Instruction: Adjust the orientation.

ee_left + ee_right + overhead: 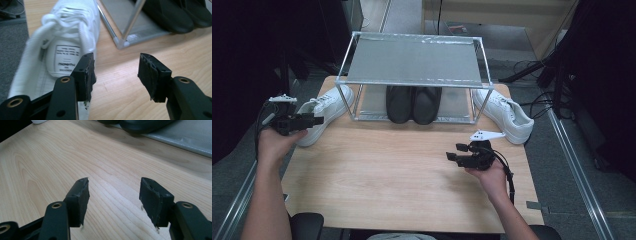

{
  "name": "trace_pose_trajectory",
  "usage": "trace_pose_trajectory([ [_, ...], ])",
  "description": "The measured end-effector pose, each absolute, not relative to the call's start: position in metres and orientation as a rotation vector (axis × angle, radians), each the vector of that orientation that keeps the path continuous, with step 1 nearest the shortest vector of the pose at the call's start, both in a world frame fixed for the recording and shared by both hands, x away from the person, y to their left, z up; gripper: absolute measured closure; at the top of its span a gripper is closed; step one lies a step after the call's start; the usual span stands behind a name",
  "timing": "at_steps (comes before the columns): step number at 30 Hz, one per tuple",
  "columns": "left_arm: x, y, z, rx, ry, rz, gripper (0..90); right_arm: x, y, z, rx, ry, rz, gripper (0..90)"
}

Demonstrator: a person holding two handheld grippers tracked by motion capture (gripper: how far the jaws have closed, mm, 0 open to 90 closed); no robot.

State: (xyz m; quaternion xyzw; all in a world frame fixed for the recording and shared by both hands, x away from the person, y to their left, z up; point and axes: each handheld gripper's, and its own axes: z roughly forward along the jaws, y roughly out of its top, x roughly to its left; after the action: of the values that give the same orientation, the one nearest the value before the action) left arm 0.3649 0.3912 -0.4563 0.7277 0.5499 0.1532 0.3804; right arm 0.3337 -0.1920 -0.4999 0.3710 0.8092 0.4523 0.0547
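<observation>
From above, the left gripper (314,120) hovers at the heel of a white sneaker (324,112) lying left of a metal shoe rack (412,62); the right gripper (457,152) waits over the bare wooden table (387,175), released. Looking along the left gripper, its jaws stand apart, empty, one pad (87,75) beside the sneaker's (67,42) collar; closing now might only pinch the thin fabric and slip. Looking along the right gripper, spread jaws frame plain wood.
</observation>
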Motion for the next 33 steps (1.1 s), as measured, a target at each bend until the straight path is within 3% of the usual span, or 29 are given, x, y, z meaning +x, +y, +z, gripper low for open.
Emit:
trace_pose_trajectory([
  [11, 0.381, 0.4, -0.465, 1.832, 1.404, 0.467, 52.8, 0.33, -0.198, -0.502, 1.156, 2.446, 1.345, 42.2],
  [29, 0.404, 0.385, -0.487, 1.991, 1.386, 0.455, 65.4, 0.33, -0.196, -0.506, 1.165, 2.452, 1.326, 42.0],
  [33, 0.404, 0.387, -0.485, 1.99, 1.408, 0.456, 77.9, 0.33, -0.196, -0.506, 1.165, 2.452, 1.327, 41.8],
])
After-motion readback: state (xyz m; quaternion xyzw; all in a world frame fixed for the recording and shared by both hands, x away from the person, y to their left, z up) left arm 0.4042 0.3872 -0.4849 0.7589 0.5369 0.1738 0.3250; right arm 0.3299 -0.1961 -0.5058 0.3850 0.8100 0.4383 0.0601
